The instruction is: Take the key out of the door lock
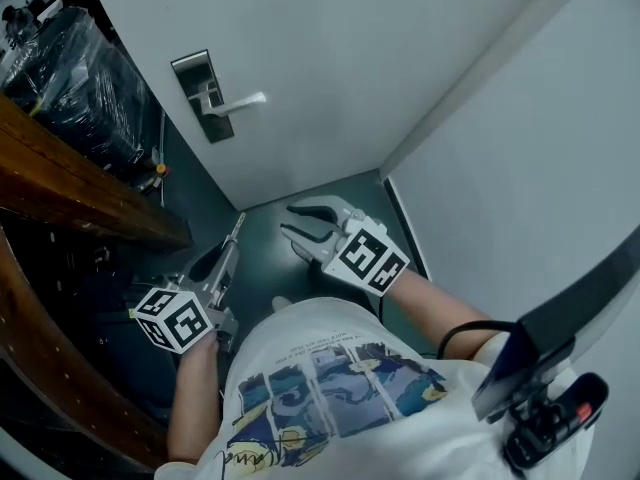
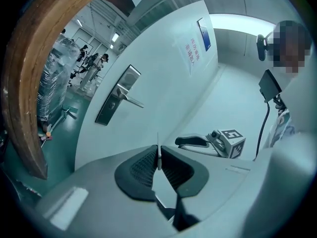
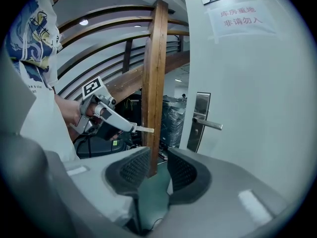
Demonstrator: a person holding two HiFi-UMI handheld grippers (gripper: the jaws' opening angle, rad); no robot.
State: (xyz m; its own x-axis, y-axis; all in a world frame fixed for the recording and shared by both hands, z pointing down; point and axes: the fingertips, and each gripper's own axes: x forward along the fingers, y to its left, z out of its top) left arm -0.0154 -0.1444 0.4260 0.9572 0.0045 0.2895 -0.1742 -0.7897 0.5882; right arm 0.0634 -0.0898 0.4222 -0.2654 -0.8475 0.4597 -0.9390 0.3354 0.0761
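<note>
The white door carries a steel lock plate (image 1: 203,93) (image 2: 117,96) (image 3: 200,114) with a lever handle (image 1: 240,101). My left gripper (image 1: 237,230) (image 2: 158,156) is shut on a thin pale key (image 2: 158,148), seen edge-on between its pads. In the right gripper view the key's blade (image 3: 146,129) sticks out of the left gripper's tip (image 3: 132,128), well away from the lock. My right gripper (image 1: 288,220) (image 3: 158,168) hangs lower right of the door plate, open, with nothing between its pads.
A curved wooden rail (image 1: 70,193) and post (image 3: 154,83) run along the left. Black wrapped goods (image 1: 70,78) stand behind it. A white wall (image 1: 520,168) closes the right side. The floor (image 1: 300,193) is dark green. A paper notice (image 3: 240,18) hangs on the door.
</note>
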